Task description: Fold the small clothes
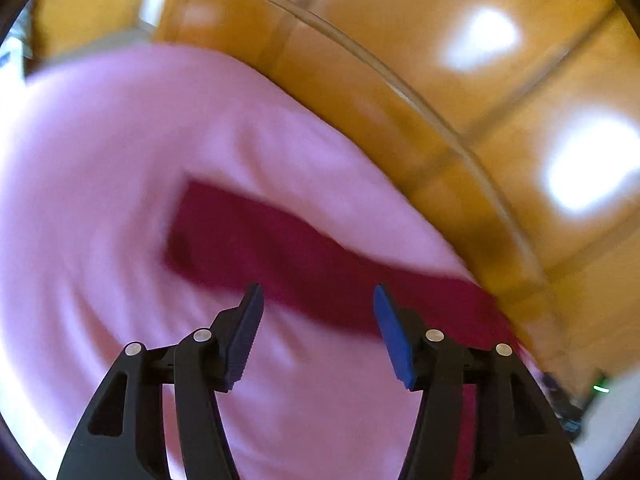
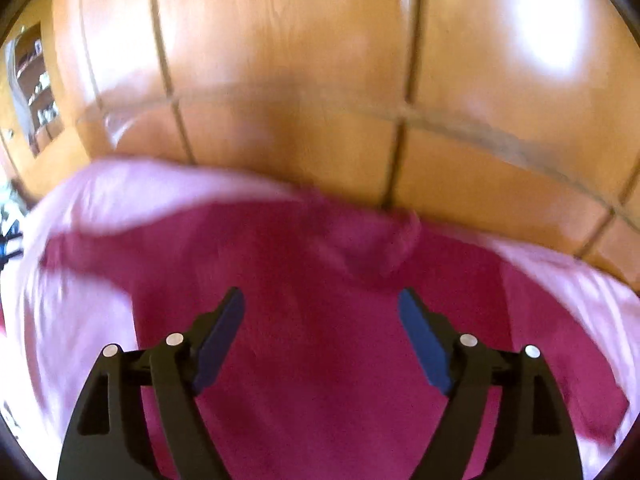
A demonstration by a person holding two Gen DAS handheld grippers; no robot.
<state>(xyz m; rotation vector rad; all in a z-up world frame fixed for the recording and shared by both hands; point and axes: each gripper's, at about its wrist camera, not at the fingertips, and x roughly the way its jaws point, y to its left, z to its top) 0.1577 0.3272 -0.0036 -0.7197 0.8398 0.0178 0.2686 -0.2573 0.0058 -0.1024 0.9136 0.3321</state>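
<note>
A dark red garment lies as a long band on a pink cloth in the blurred left wrist view. My left gripper is open just above the band's near edge, with nothing between its fingers. In the right wrist view the same red garment spreads wide over the pink cloth, with a bunched fold at its far edge. My right gripper hangs open over the middle of the garment, holding nothing.
The pink cloth covers a glass-topped surface whose curved rim runs beyond the cloth. Below lies an orange tiled floor with bright light patches. Shelving shows at the far left, and dark objects sit at the lower right.
</note>
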